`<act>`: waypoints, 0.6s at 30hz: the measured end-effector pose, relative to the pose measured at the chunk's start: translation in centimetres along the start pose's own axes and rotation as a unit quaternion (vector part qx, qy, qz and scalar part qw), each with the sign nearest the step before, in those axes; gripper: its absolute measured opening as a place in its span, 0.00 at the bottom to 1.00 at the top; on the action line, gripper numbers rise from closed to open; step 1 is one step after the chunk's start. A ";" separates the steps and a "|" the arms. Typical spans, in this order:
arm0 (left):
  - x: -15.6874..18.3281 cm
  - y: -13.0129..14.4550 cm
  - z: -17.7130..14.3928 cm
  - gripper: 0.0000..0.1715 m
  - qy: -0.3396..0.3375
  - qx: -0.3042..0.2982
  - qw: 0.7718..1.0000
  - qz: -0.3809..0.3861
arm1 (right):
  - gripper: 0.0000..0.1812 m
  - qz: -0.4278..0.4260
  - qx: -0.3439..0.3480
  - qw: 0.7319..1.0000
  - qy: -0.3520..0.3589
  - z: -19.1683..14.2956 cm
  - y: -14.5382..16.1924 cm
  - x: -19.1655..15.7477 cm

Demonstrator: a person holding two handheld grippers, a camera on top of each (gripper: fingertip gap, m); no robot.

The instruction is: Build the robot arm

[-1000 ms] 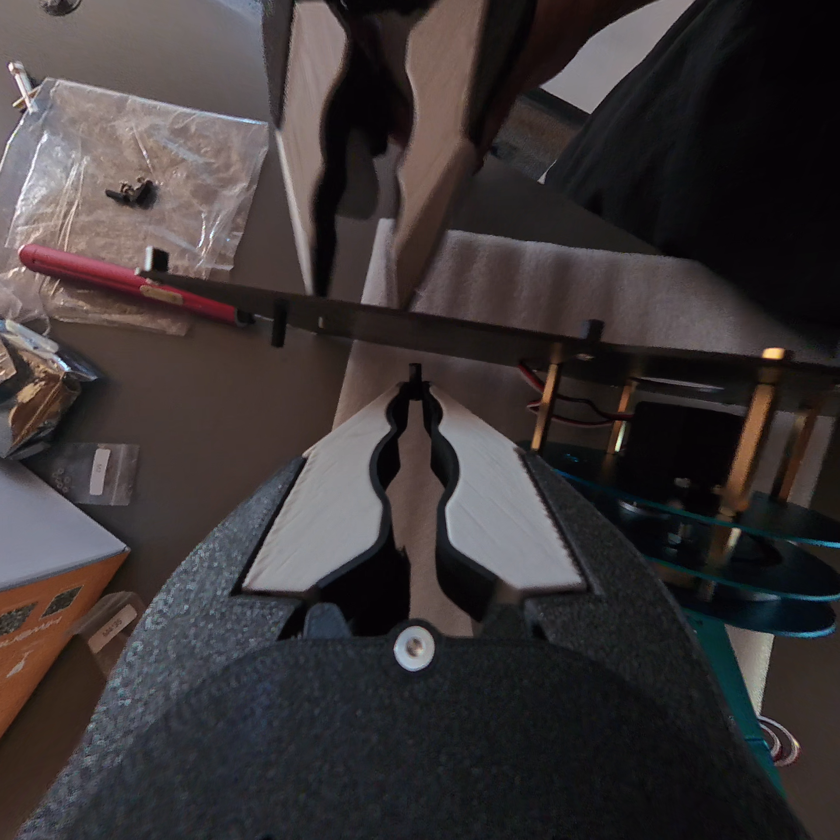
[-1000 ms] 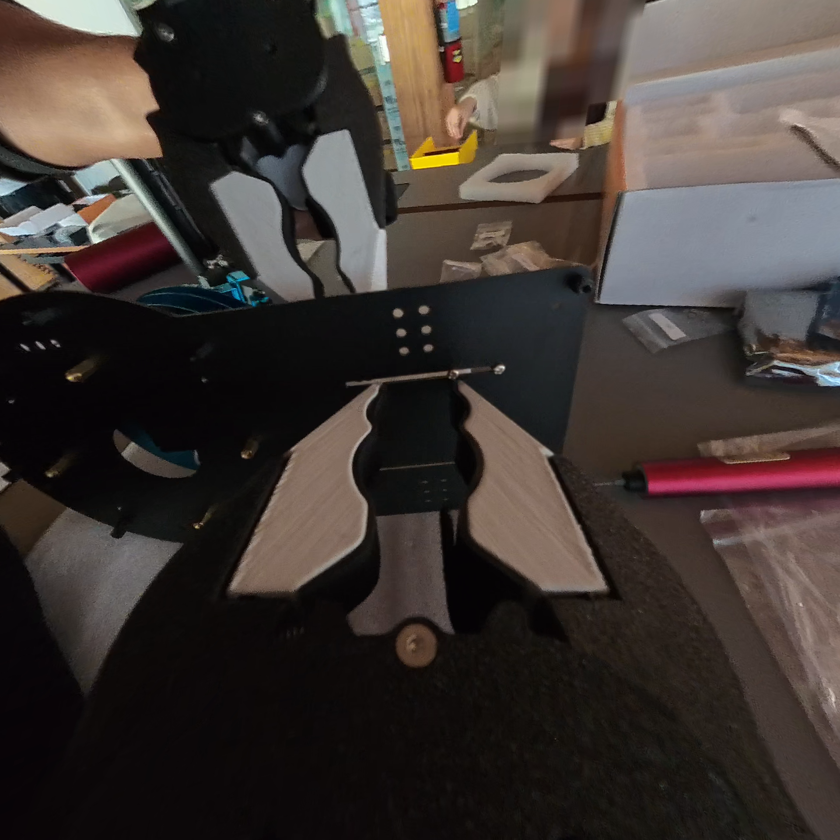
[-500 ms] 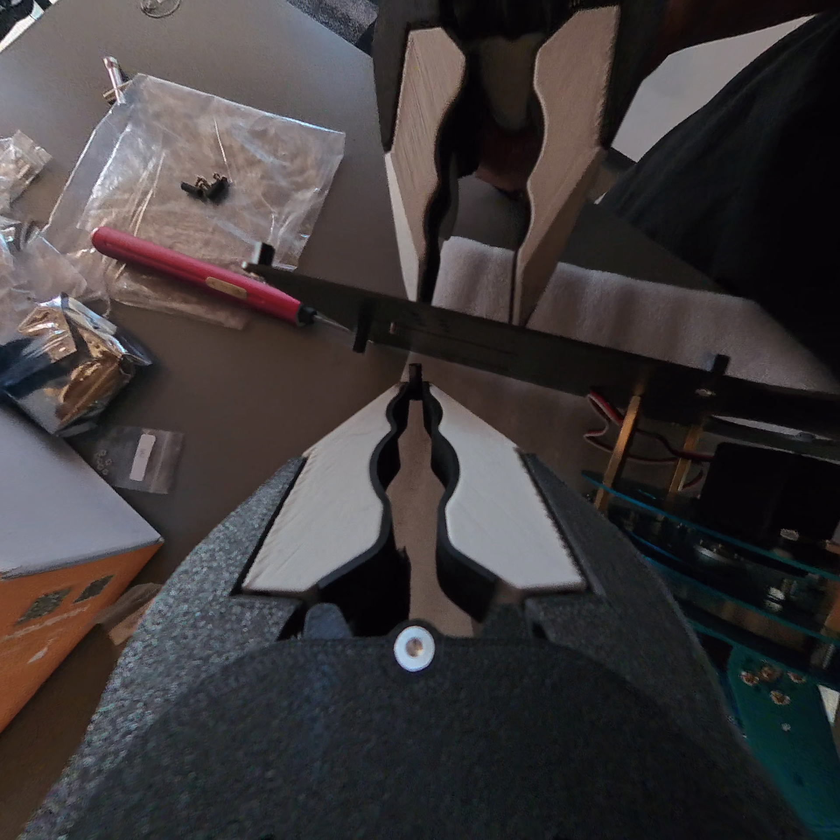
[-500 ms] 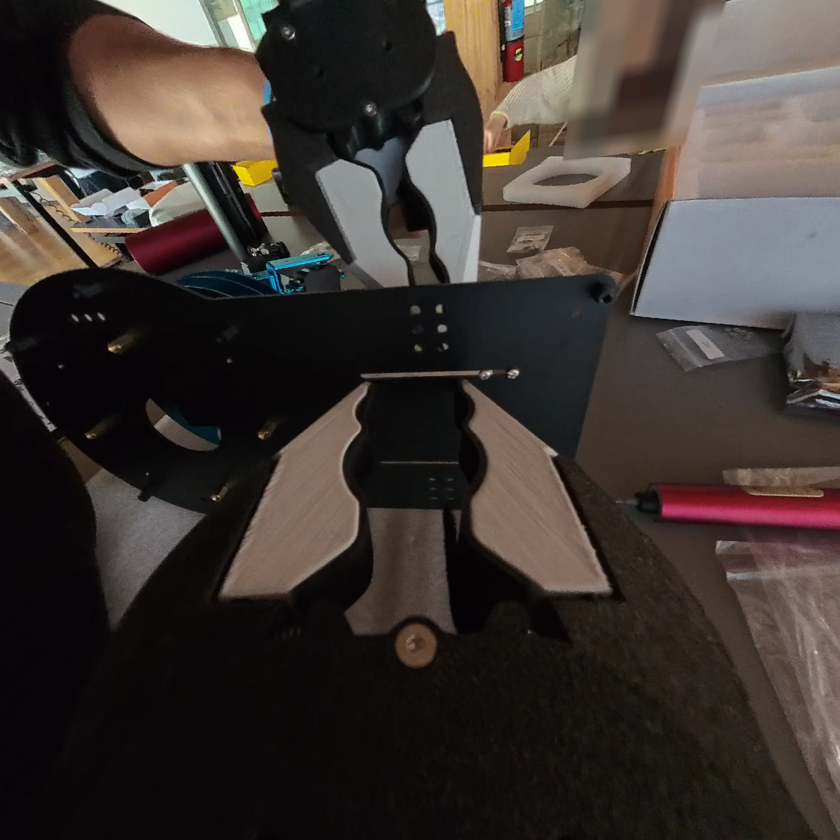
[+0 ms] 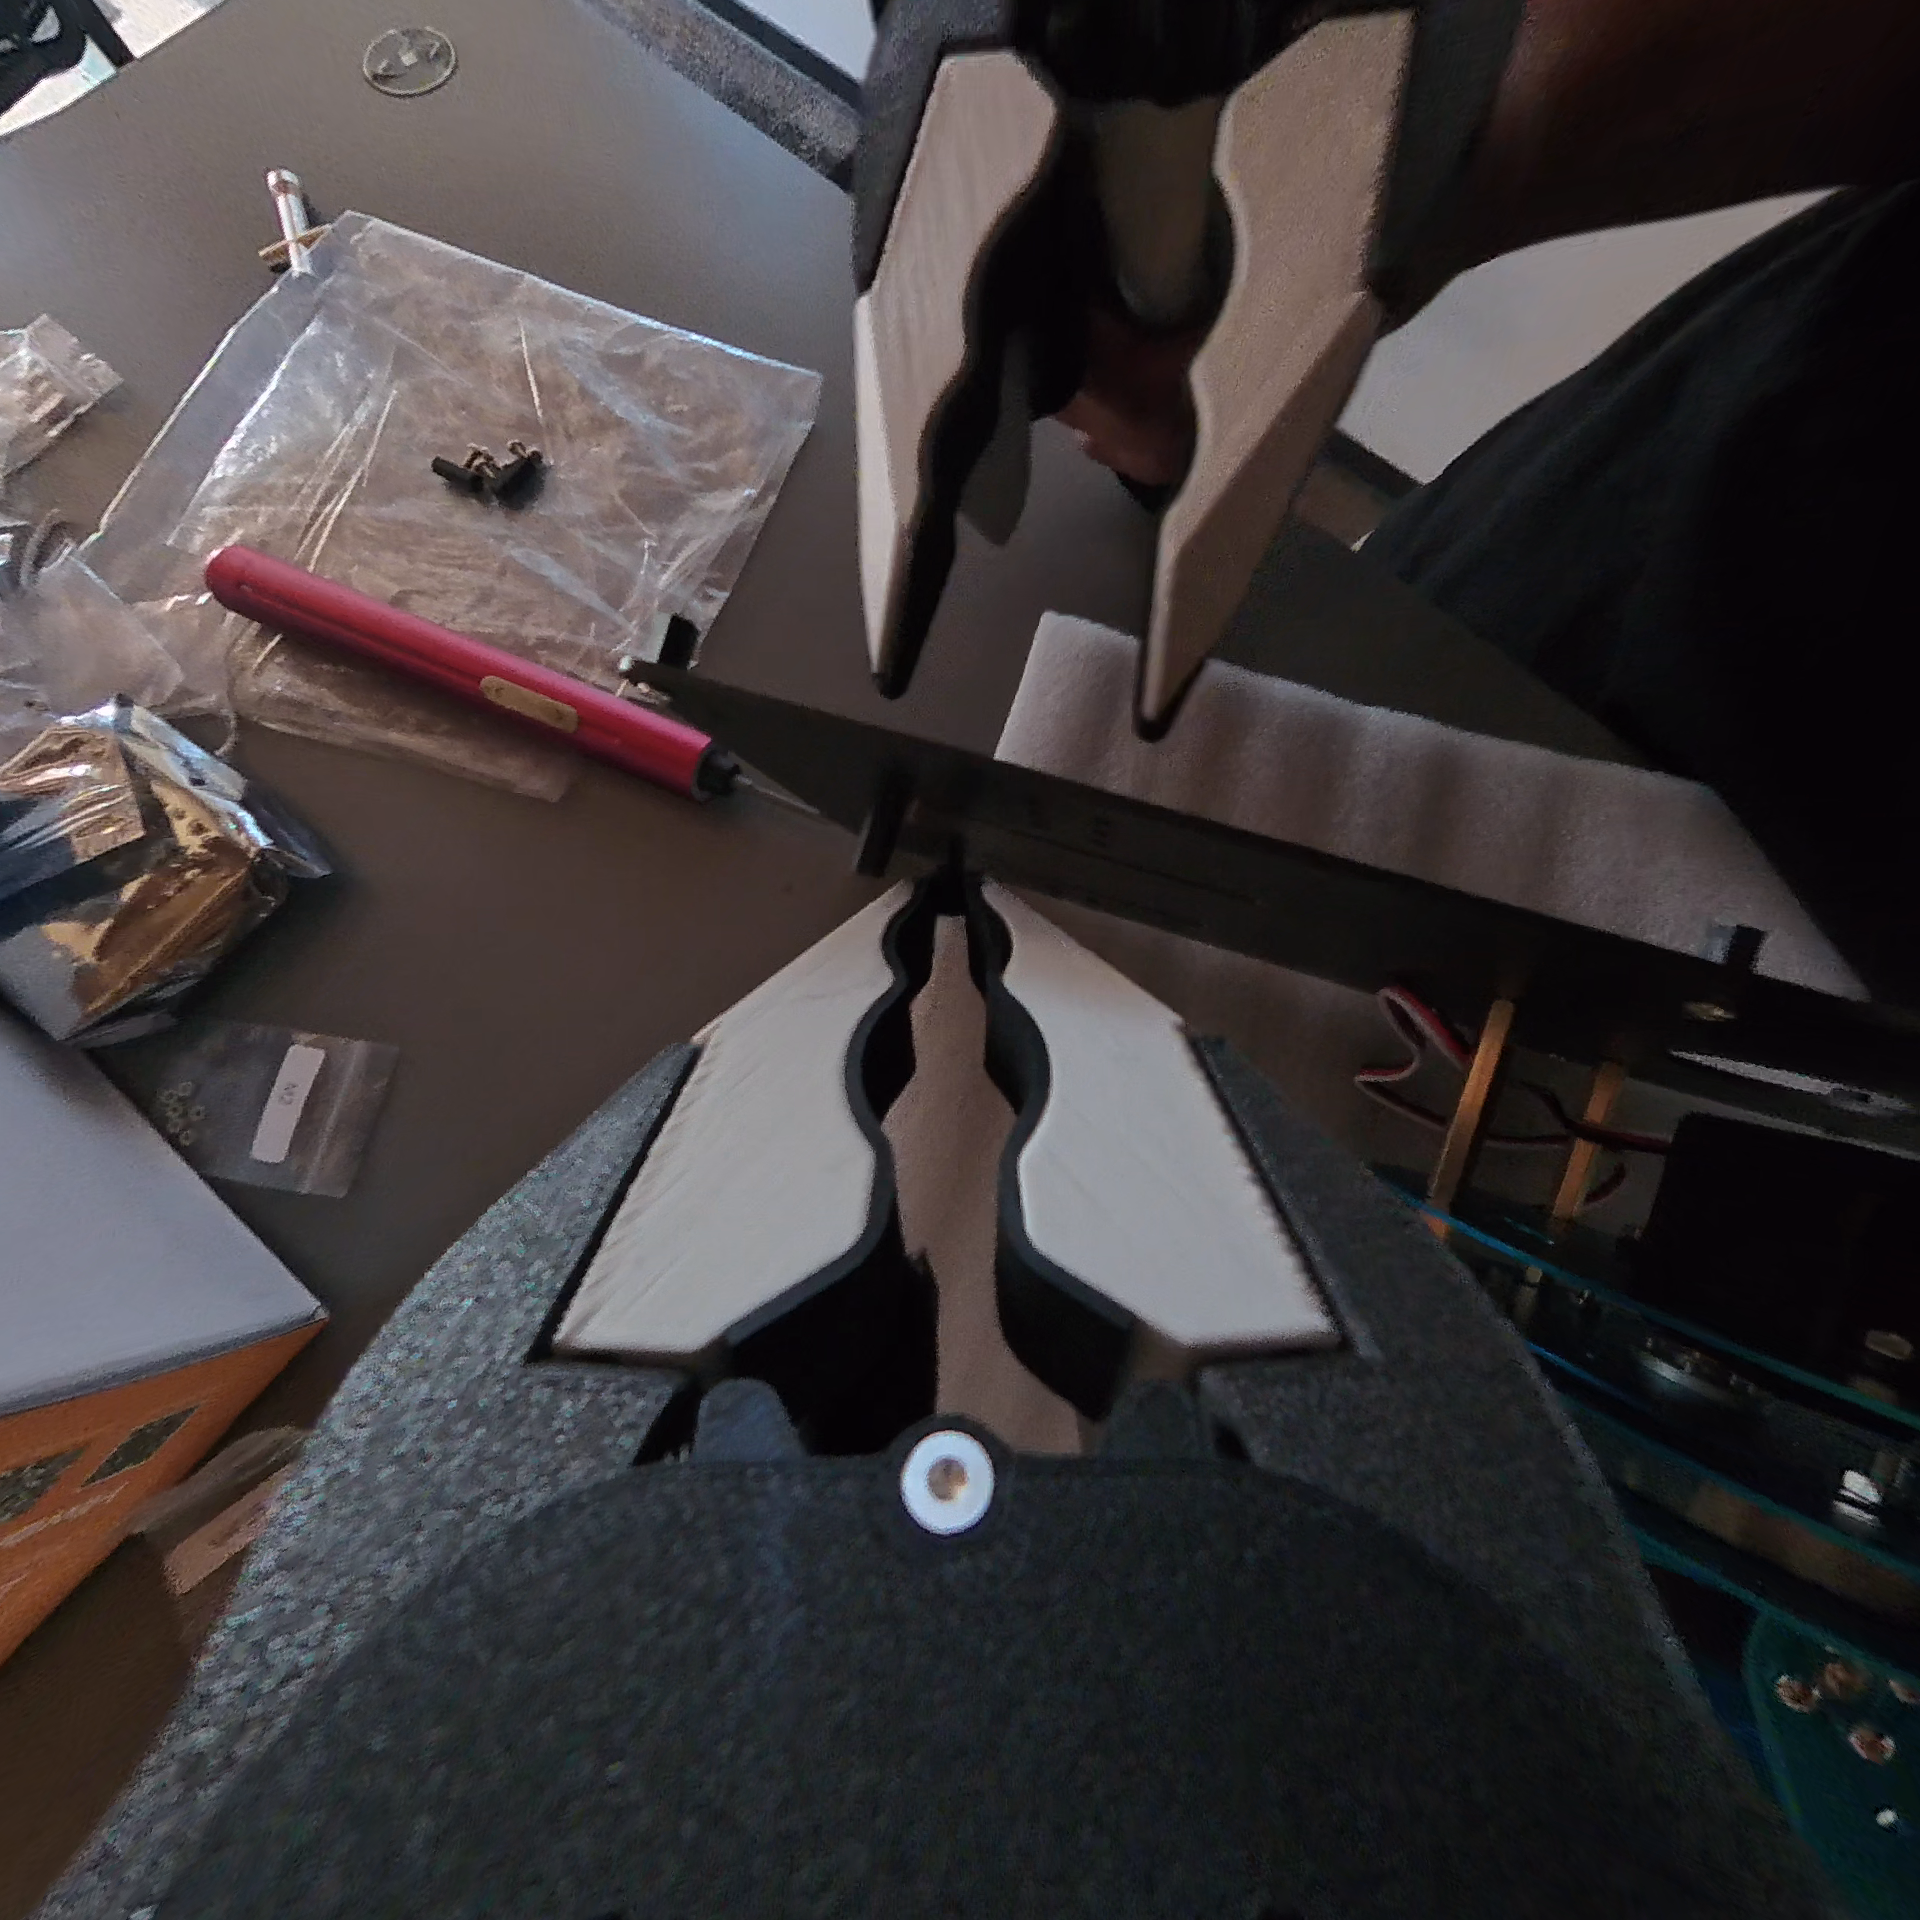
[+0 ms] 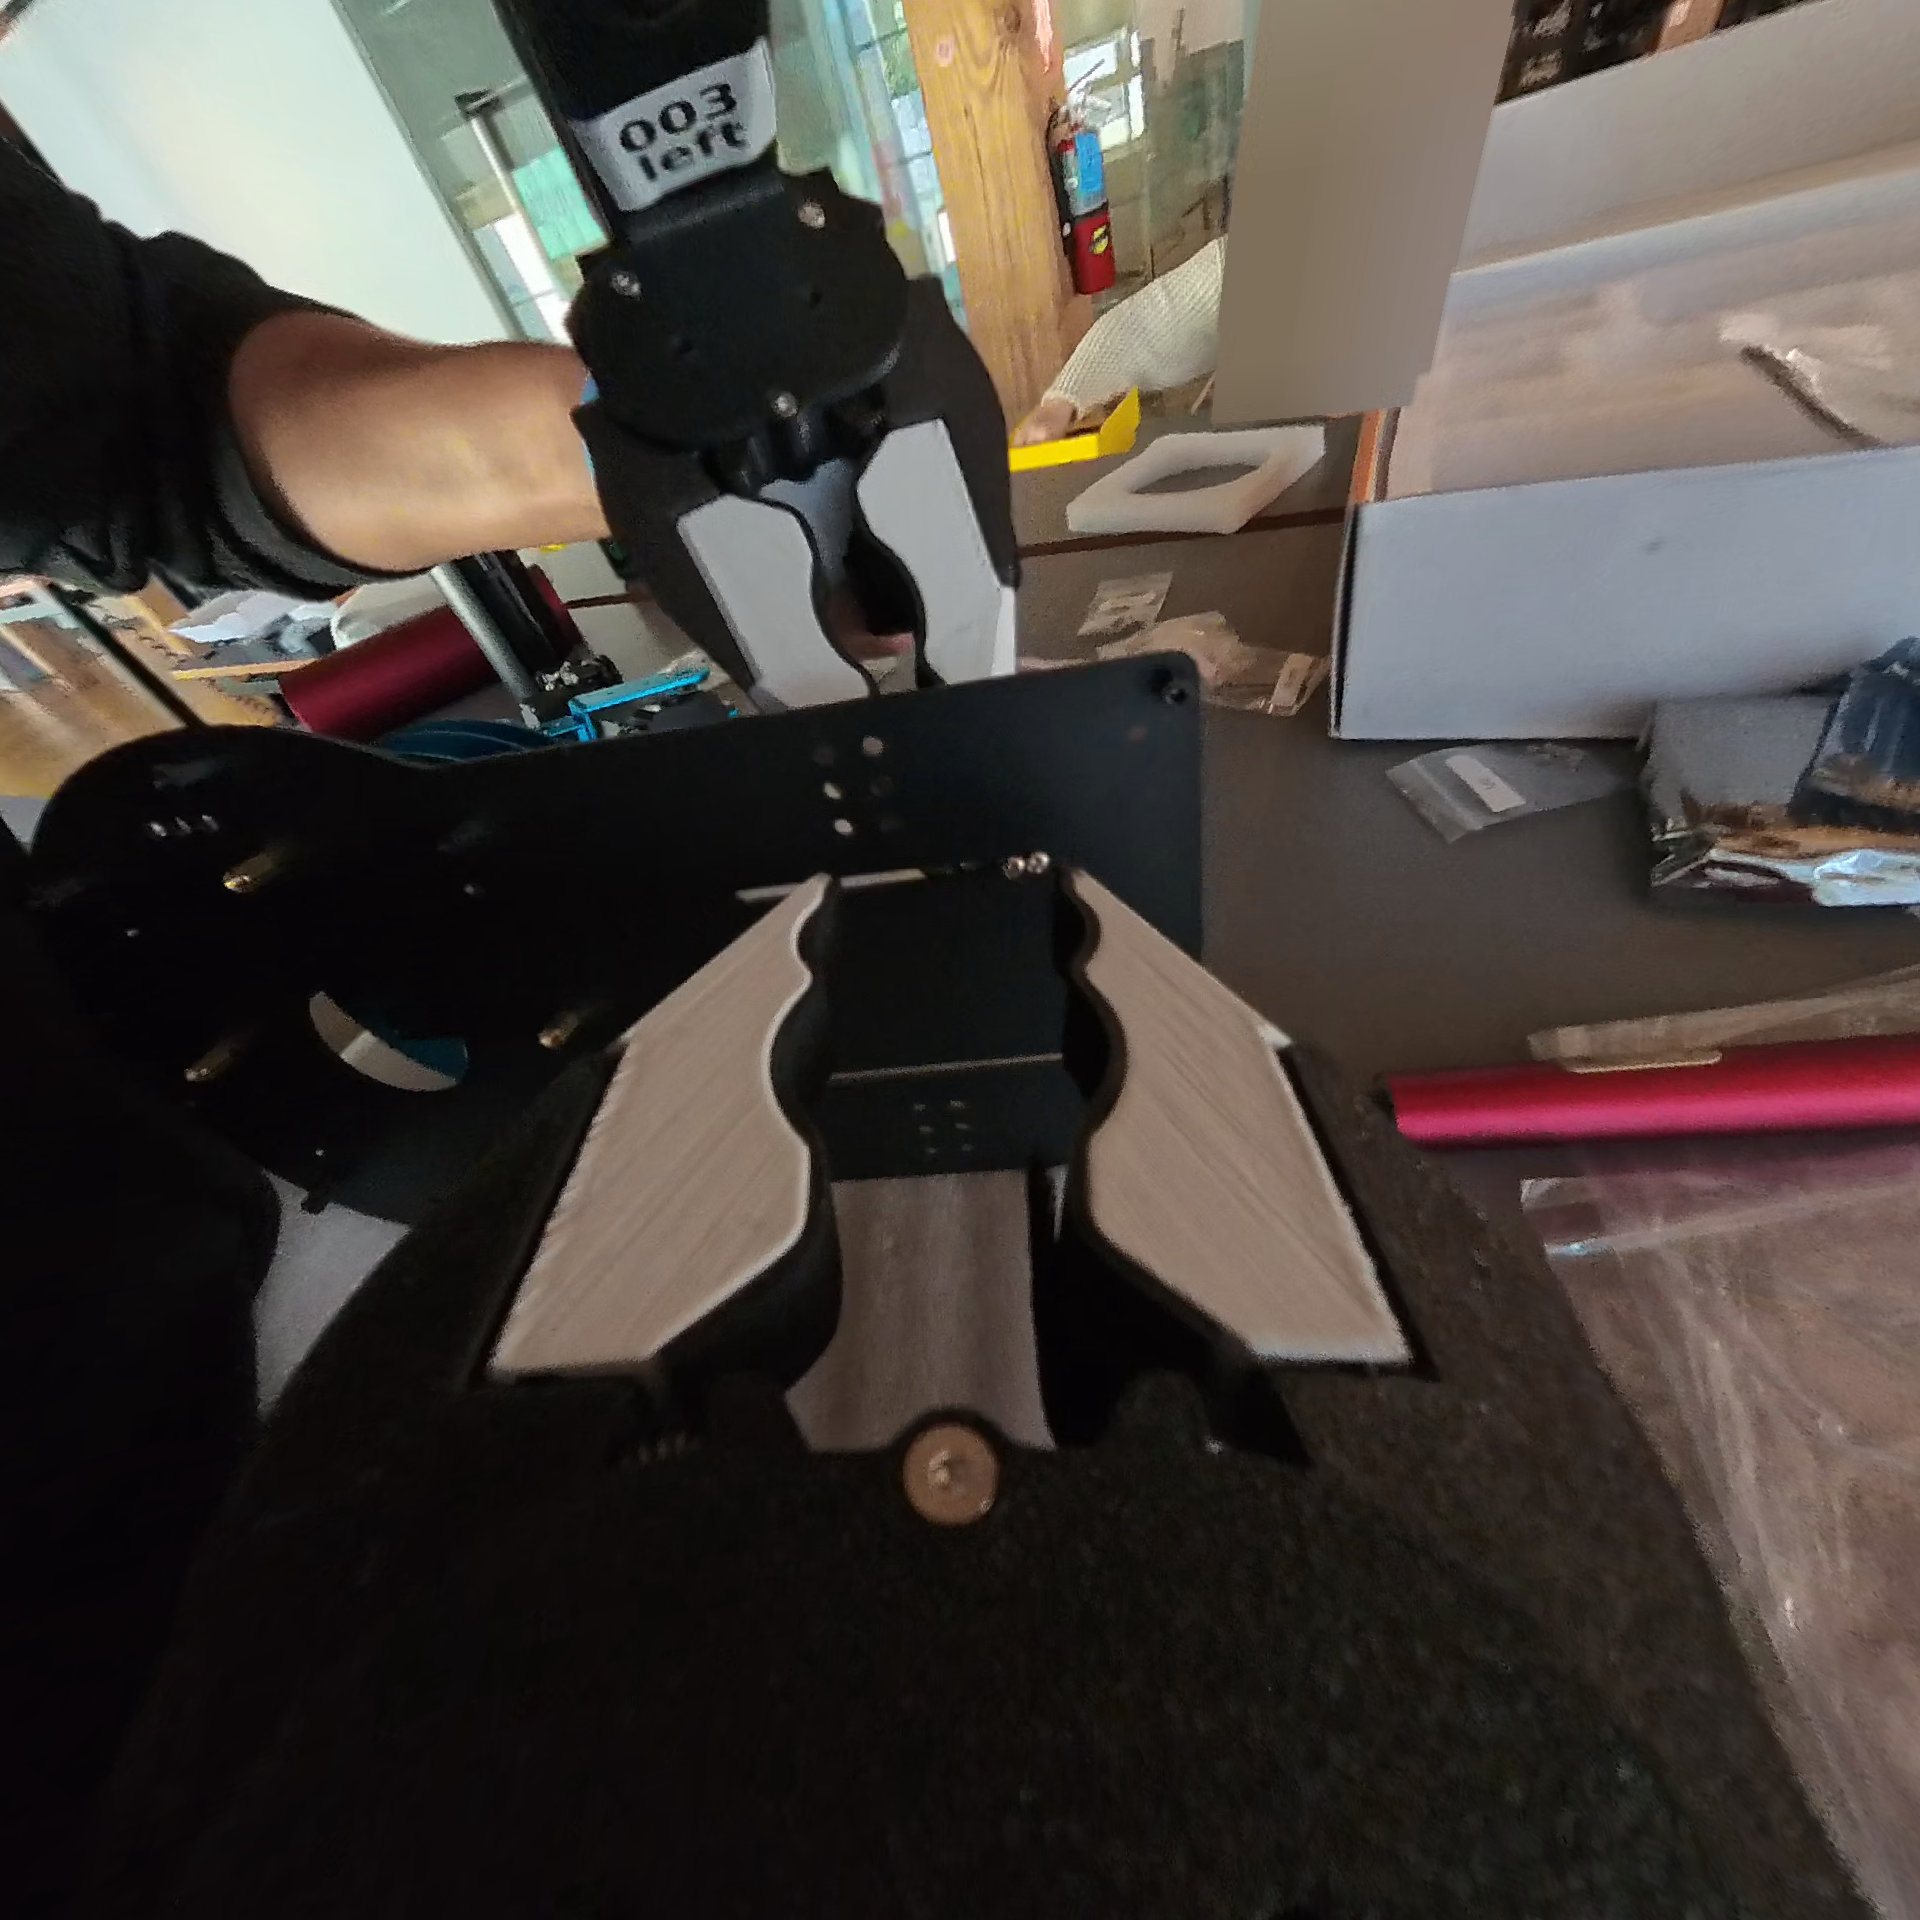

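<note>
Now the right gripper (image 5: 1034, 707) shows larger and more centred in the left wrist view than half a second ago, and its fingers stand wider apart; the left gripper (image 6: 873, 681) appears higher behind the plate in the right wrist view, with more of its body and a labelled band visible.

Left gripper (image 5: 948, 883): jaws nearly closed, tips pinched at the near edge of the black plate (image 5: 1195, 847); a small dark part sits between the tips, but whether it is gripped cannot be told. Right gripper (image 6: 940, 883): jaws open, fingers straddling a rectangular tab of the black plate (image 6: 727, 821), tips at a thin metal pin (image 6: 987, 864). A bare forearm (image 6: 405, 457) reaches in from the left, holding the left gripper tilted downward.

Plate sits on brass standoffs (image 5: 1470, 1101) above a blue acrylic chassis (image 5: 1662, 1382) with red wiring, over white foam (image 5: 1351, 769). On the grey-brown table (image 5: 499, 935): red pen-type screwdriver (image 5: 457, 665) just left of the plate, clear plastic bag (image 5: 468, 436) with black screws (image 5: 486, 473), foil pouch (image 5: 135, 821), small zip bag (image 5: 281, 1112), orange-sided box (image 5: 94, 1382). Far side: open white box (image 6: 1621, 592), foam frame (image 6: 1195, 483), wooden post (image 6: 987, 187), fire extinguisher (image 6: 1081, 197).
</note>
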State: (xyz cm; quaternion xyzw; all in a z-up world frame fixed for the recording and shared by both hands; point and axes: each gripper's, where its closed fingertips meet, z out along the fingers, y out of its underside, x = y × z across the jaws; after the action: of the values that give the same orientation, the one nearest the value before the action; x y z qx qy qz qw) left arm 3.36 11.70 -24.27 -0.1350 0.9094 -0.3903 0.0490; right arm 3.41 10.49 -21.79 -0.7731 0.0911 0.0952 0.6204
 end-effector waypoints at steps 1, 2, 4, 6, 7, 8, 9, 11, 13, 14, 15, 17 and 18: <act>0.0 -0.1 0.0 0.03 0.001 0.004 1.000 -0.003 | 0.22 0.001 -0.009 1.000 -0.006 0.0 0.3 0.1; 0.0 0.0 0.0 0.03 0.002 0.004 1.000 -0.006 | 0.23 -0.007 -0.024 1.000 -0.012 0.1 0.7 0.1; 0.1 0.4 0.0 0.03 0.002 0.001 1.000 -0.011 | 0.23 -0.035 -0.046 0.998 -0.017 0.4 1.1 0.0; 0.3 0.6 0.0 0.03 0.004 0.004 1.000 -0.019 | 0.23 -0.051 -0.044 0.997 -0.034 0.9 0.9 -0.6; 0.3 0.7 0.0 0.03 0.004 0.006 1.000 -0.024 | 0.23 -0.052 -0.040 0.997 -0.040 1.1 0.6 -0.9; 0.3 0.7 -0.1 0.03 0.002 0.010 1.000 -0.027 | 0.22 -0.051 -0.039 0.997 -0.041 1.2 0.6 -0.9; 0.2 0.7 -0.1 0.03 0.001 0.013 0.999 -0.031 | 0.20 -0.054 -0.039 0.997 -0.035 1.3 0.6 -0.6; -0.1 0.6 -0.1 0.03 -0.004 0.016 0.999 -0.035 | 0.18 -0.052 -0.038 0.997 -0.034 1.3 0.6 -0.5; -0.2 0.4 -0.1 0.03 -0.003 0.021 0.999 -0.037 | 0.18 -0.044 -0.035 0.998 -0.036 1.3 0.5 -0.5; -0.1 0.3 0.0 0.03 -0.002 0.023 0.999 -0.038 | 0.19 -0.043 -0.033 0.998 -0.037 1.3 0.5 -0.6; -0.1 0.3 0.0 0.03 -0.001 0.024 0.999 -0.036 | 0.19 -0.044 -0.035 0.998 -0.039 1.3 0.6 -0.7; 0.0 0.7 0.0 0.03 -0.001 0.016 0.999 -0.034 | 0.20 -0.049 -0.040 0.997 -0.038 1.3 0.7 -0.9; 0.1 1.0 0.0 0.03 -0.001 0.012 0.999 -0.035 | 0.20 -0.053 -0.051 0.997 -0.036 1.1 1.1 -0.9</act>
State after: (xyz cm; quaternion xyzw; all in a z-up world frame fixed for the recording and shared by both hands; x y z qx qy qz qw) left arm 3.08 12.39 -25.00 -0.1661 0.8995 -0.4024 0.0381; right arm 2.20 11.36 -22.80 -0.8033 0.0225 0.0941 0.5876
